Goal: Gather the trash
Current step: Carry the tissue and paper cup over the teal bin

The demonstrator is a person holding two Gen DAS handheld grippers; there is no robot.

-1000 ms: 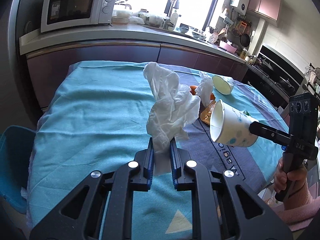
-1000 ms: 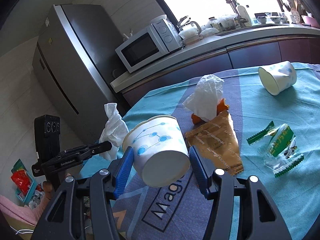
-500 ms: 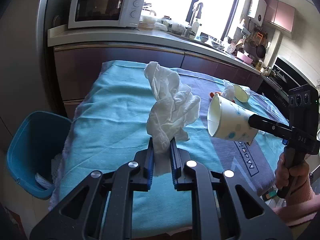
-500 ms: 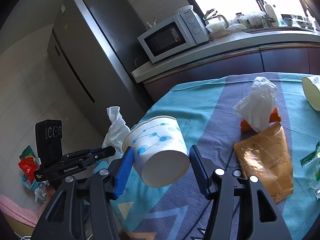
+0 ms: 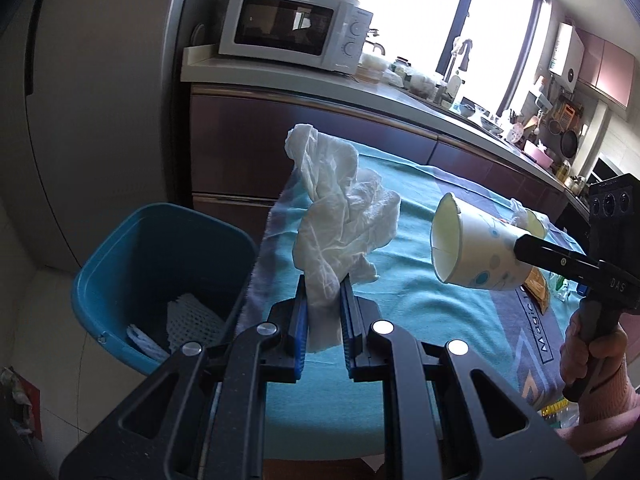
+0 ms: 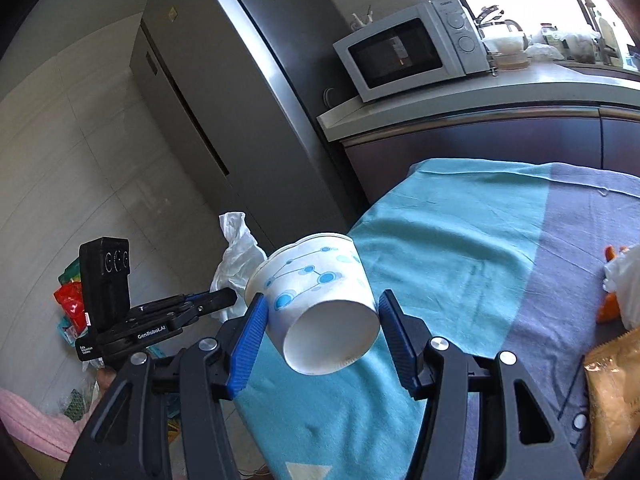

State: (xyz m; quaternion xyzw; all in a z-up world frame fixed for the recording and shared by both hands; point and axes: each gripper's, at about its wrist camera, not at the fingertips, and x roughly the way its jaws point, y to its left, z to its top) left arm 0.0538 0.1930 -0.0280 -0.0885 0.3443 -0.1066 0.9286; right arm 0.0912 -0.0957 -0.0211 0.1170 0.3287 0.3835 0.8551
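The crumpled tissue (image 5: 340,228) is hidden at its lower end between the left gripper's fingers (image 5: 298,320). Right of the fingers, the paper cup (image 5: 472,248) covers most of a second cup (image 5: 534,222) beyond it. Left of them, the blue bin (image 5: 132,248) holds white items too indistinct to identify. In the right wrist view, the gold packet (image 6: 612,396) right of the fingers is cut by the frame edge.

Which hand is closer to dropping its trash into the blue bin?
Left. The left gripper, shut on the crumpled tissue, sits next to the blue bin. The right gripper, shut on the paper cup, is farther along the table.
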